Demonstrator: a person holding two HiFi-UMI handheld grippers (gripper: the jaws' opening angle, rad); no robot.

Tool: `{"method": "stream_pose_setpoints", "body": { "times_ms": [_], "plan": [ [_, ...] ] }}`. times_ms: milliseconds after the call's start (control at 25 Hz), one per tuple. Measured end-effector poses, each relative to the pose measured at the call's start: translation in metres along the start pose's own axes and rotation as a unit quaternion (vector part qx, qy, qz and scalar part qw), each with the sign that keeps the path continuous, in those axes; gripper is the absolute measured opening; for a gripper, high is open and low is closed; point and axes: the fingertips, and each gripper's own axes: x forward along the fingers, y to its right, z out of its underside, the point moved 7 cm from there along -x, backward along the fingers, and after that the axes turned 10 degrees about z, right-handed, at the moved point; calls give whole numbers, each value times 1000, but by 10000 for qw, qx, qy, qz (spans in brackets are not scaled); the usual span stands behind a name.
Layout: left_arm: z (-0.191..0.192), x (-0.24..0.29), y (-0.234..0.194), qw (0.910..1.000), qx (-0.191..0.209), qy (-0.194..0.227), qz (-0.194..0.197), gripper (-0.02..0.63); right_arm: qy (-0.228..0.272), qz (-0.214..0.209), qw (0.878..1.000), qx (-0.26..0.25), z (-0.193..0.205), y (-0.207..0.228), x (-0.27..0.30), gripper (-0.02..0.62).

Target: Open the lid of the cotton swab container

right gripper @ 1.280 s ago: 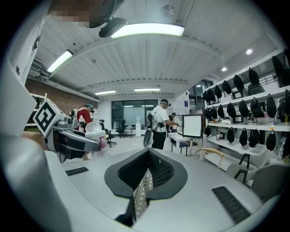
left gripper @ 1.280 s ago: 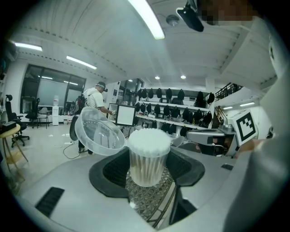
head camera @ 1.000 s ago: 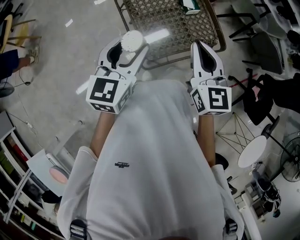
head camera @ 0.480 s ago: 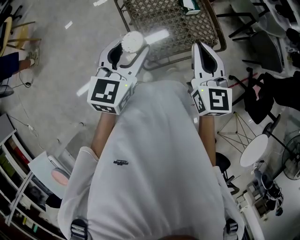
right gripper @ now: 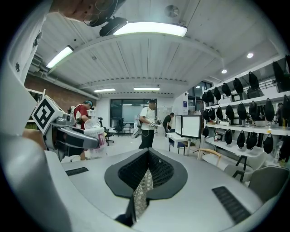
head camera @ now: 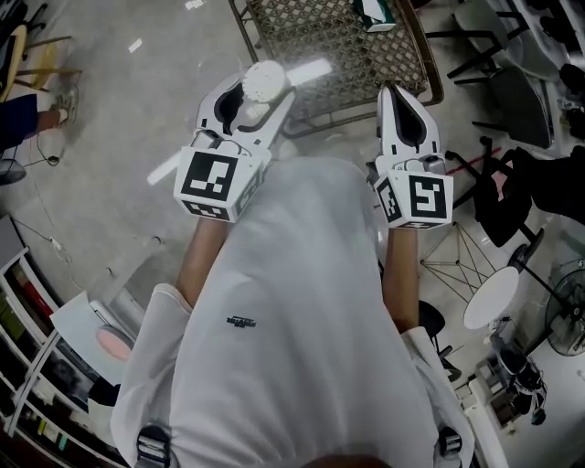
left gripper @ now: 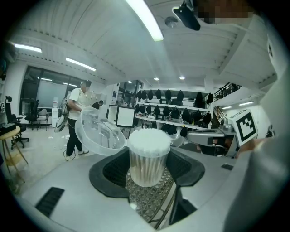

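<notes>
A clear cotton swab container (left gripper: pixel 146 158) packed with white swabs stands upright between the jaws of my left gripper (left gripper: pixel 147 174), which is shut on it. Its clear lid (left gripper: pixel 97 133) is swung open, hanging off the left side of the rim. In the head view the container's white top (head camera: pixel 263 80) shows at the tip of the left gripper (head camera: pixel 245 114). My right gripper (head camera: pixel 406 114) is held level beside it, apart from the container, jaws shut with nothing in them. From the right gripper view (right gripper: pixel 144 179) the container (right gripper: pixel 94 138) appears at the left.
A wicker rattan table (head camera: pixel 334 41) lies just ahead of both grippers, with a small green box (head camera: pixel 373 11) at its far edge. Dark chairs (head camera: pixel 512 73) stand to the right. A person (right gripper: pixel 147 122) stands farther off in the room.
</notes>
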Motion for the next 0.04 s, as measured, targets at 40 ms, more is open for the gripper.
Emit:
{"method": "stream_pose_setpoints", "body": {
  "times_ms": [40],
  "plan": [
    [0,0,0,10000,-5,1,0,245,0,10,10000,-3,0,0,0,0]
  ]
}}
